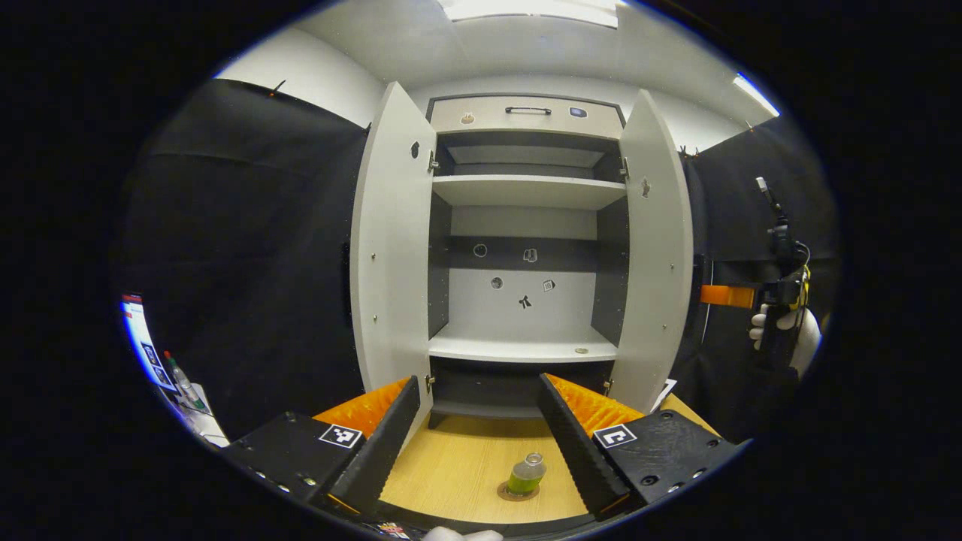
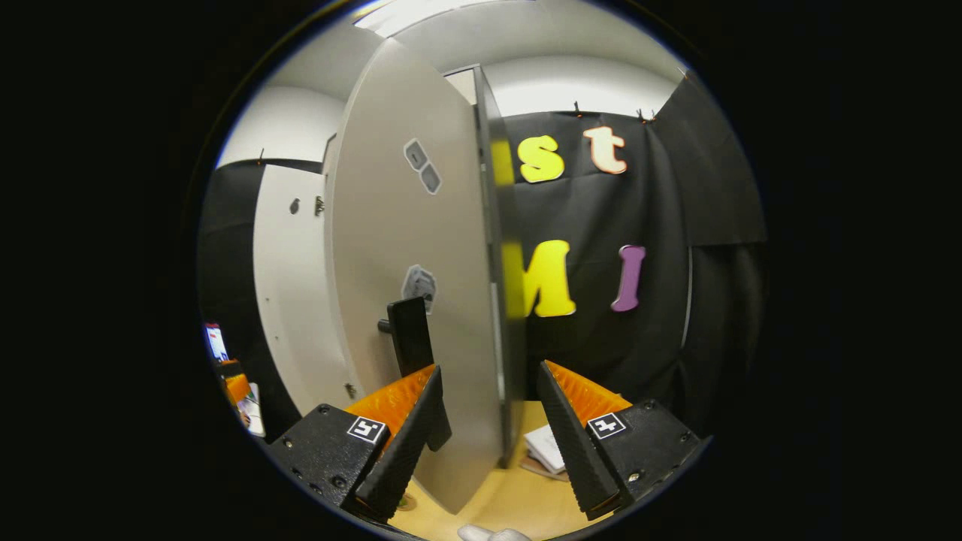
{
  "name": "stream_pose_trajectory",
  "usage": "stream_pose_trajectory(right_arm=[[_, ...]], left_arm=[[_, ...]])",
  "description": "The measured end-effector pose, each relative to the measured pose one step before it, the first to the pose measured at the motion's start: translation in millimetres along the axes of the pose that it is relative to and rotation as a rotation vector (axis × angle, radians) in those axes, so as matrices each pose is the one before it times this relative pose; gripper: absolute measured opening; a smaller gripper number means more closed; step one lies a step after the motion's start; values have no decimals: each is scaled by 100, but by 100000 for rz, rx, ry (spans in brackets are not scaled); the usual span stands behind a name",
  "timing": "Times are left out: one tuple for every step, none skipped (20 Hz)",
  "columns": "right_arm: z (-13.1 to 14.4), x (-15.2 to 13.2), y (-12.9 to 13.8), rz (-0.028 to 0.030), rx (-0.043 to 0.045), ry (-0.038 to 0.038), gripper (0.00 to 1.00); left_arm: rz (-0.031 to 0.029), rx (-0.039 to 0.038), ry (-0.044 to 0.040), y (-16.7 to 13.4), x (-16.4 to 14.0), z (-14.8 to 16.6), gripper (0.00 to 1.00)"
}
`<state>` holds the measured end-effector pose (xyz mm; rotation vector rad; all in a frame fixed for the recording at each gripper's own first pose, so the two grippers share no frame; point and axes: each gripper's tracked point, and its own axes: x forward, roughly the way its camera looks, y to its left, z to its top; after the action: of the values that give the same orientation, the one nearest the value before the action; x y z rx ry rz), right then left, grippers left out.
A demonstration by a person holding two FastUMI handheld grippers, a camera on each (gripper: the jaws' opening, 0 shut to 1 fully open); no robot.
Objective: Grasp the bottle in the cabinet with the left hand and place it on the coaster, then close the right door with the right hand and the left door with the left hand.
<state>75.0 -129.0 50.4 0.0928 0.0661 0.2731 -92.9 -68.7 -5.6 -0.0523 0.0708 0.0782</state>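
Note:
A small clear bottle [image 1: 527, 474] of green liquid stands upright on a round coaster [image 1: 508, 494] on the wooden table [image 1: 451, 466], in front of the cabinet [image 1: 526, 225]. Both doors stand wide: the left door [image 1: 391, 240] and the right door [image 1: 654, 248]. My left gripper [image 1: 478, 383] is open above the table, with the bottle below the gap and touching neither finger. My right gripper [image 1: 725, 295], held by a gloved hand [image 1: 804, 334], is outside the right door. In the right gripper view, my right gripper [image 2: 488, 370] is open with the right door's [image 2: 421, 248] free edge in the gap.
The cabinet shelves [image 1: 526, 191] are bare, and a drawer with a handle [image 1: 527, 110] sits on top. A dark handle [image 2: 409, 334] sticks out of the right door's outer face. White papers [image 2: 547, 448] lie on the table behind that door. A screen [image 1: 139, 330] and a pen [image 1: 180, 376] are at far left.

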Motion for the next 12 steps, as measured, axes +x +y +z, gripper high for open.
stream_pose_trajectory(right_arm=[[-132,543,924,2491,-158,413,80],[-125,650,1071,2709,423,18,80],[-250,700,1040,2523,235,658,80],[36,739,785,2222,454,-418,80],[-97,826,791,2016,-368,240,81],[-101,897,913,2659,-780,-152,80],[-452,632,938,3015,-1002,1477,80],[-331,407,665,1459,-827,806,80],[-145,-23,80,-427,-649,-858,81],[201,-183,156,83,-1078,-1634,81],[102,-153,180,-25,-977,-757,81],[153,-198,4,264,-1032,-477,81]], left_arm=[[705,609,-809,-7,-212,278,96],[990,661,-819,18,-157,324,96],[610,500,-736,23,-92,254,96],[552,443,-573,49,-43,275,96],[744,484,-622,73,12,154,96],[684,392,-282,49,-39,120,96],[668,218,-231,31,-9,122,95],[671,121,-65,57,-52,68,95],[631,107,-139,53,-38,84,95],[775,235,21,102,16,-29,96],[757,174,-63,73,-13,-80,95],[358,-13,238,56,-19,9,95]])
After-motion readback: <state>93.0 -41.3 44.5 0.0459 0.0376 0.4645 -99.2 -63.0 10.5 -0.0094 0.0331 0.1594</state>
